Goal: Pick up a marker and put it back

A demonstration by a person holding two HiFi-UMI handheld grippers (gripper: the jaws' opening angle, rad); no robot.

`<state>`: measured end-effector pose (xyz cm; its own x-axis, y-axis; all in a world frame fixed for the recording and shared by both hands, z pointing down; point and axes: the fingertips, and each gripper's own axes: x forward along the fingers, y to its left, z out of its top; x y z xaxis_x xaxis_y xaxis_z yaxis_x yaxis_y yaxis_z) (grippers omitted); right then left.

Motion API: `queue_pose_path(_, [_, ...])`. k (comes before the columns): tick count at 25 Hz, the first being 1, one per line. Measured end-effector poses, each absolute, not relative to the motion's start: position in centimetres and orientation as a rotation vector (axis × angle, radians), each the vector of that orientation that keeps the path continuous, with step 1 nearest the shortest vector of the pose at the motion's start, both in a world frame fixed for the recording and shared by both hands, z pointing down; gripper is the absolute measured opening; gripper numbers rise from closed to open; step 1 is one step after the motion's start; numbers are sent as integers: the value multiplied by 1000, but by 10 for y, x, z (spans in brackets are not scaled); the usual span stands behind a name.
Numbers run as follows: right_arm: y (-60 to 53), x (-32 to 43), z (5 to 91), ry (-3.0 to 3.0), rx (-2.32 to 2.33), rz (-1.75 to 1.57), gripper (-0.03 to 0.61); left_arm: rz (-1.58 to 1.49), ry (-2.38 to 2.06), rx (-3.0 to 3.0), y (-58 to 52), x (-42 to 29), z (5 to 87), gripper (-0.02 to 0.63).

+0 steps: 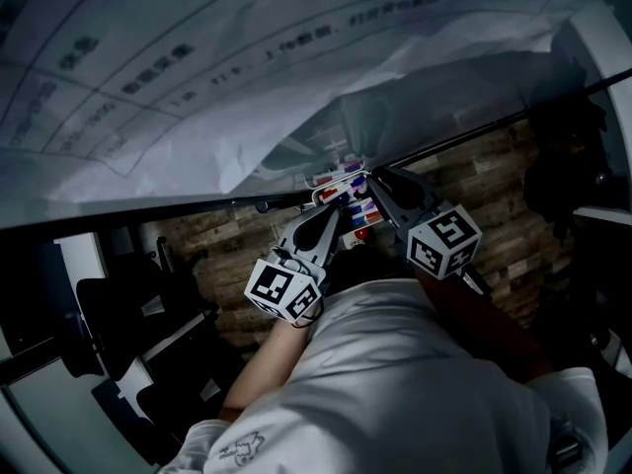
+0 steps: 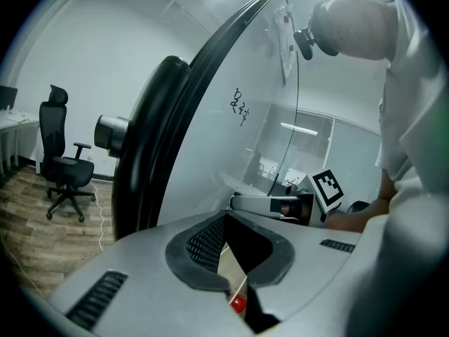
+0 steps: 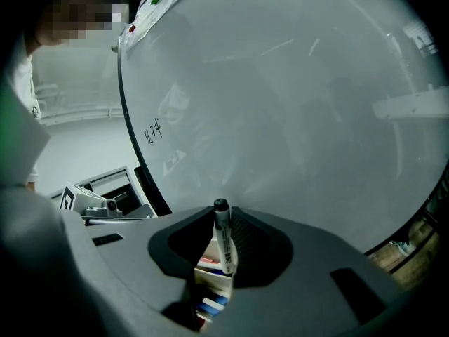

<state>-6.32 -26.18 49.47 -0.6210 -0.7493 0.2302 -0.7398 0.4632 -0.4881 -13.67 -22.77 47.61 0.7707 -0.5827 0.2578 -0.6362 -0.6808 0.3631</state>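
My right gripper (image 3: 222, 225) is shut on a white marker with a black cap (image 3: 224, 239), which stands upright between the jaws against the whiteboard (image 3: 280, 83). Just under it is the marker box (image 3: 210, 281) with blue and red markers inside. In the head view the right gripper (image 1: 374, 180) reaches the box (image 1: 334, 179) at the board's lower edge. My left gripper (image 1: 339, 217) sits beside it, a little lower. Its jaws (image 2: 236, 288) look shut with nothing between them, and a red marker cap (image 2: 238, 303) shows beyond their tips.
The whiteboard (image 1: 197, 77) fills the top of the head view, with wooden floor (image 1: 513, 205) below it. A black office chair (image 2: 64, 168) stands on the floor at the left of the left gripper view. The person's white sleeve (image 1: 395, 363) covers the lower middle.
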Motion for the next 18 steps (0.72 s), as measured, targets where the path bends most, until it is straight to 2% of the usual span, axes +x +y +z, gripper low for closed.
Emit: queue_pose_path(18, [-258, -52, 487, 2648, -1365, -866, 89, 166, -933, 2521, -220, -132, 469, 5])
